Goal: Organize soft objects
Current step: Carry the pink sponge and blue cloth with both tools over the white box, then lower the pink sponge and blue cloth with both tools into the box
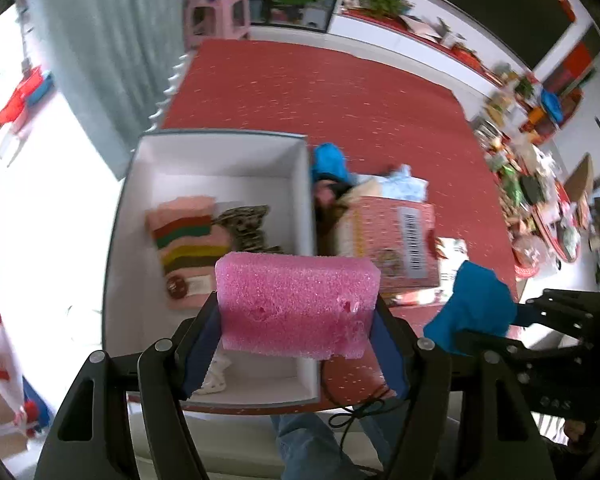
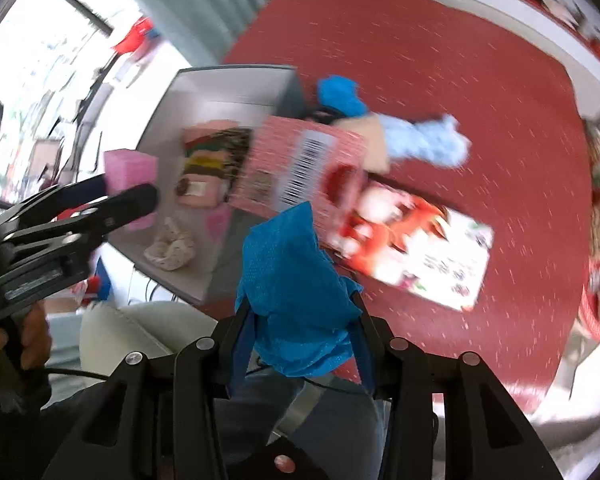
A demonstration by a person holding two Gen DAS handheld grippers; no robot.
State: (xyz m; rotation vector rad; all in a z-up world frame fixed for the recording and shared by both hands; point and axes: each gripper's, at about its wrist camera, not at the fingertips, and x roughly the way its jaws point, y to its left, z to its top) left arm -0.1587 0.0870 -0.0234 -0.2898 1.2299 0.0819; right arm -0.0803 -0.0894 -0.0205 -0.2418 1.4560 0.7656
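Note:
My left gripper (image 1: 298, 312) is shut on a pink foam sponge (image 1: 296, 304), held above the near wall of a white open box (image 1: 220, 160). Inside the box lie a striped pink knitted piece (image 1: 188, 248), a leopard-print cloth (image 1: 246, 226) and a small white cloth (image 1: 216, 376). My right gripper (image 2: 300, 312) is shut on a blue mesh cloth (image 2: 292, 280), up over the table's near edge; the same cloth (image 1: 472, 308) shows at the right of the left wrist view. From the right wrist view the left gripper (image 2: 130, 192) with the sponge (image 2: 130, 168) hangs at the box's left side.
A pink patterned carton (image 1: 392, 240) stands right of the box on the red tablecloth (image 1: 320, 92), with a blue cloth (image 1: 330, 162) and a pale blue fluffy item (image 2: 424, 144) behind it. A printed flat card (image 2: 412, 248) lies near. The person's jeans (image 1: 312, 448) show below the table edge. Clutter lines the right side.

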